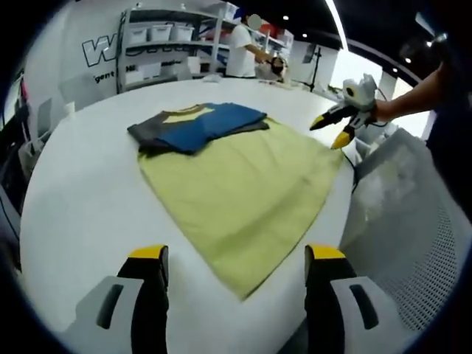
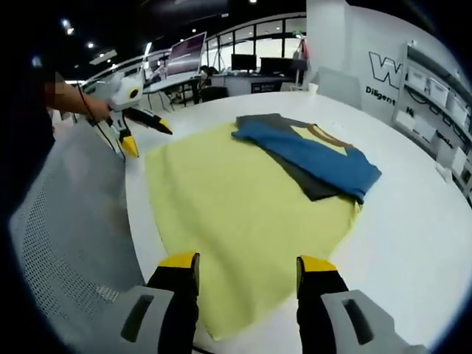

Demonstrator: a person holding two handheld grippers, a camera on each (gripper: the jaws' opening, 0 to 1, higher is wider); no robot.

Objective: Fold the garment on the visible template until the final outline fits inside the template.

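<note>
Your folded garment lies at the yellow template's twelve o'clock edge, overhanging onto the tabletop, so it needs shifting inward. Left gripper and right gripper hover, fingers apart, holding nothing.

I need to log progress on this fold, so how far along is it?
Done: the garment looks partly folded, a compact grey and blue bundle at one end of the yellow template. In hand: nothing; the left claw and right claw are open, empty. Left: any final folds and checking that it fits inside.
</note>
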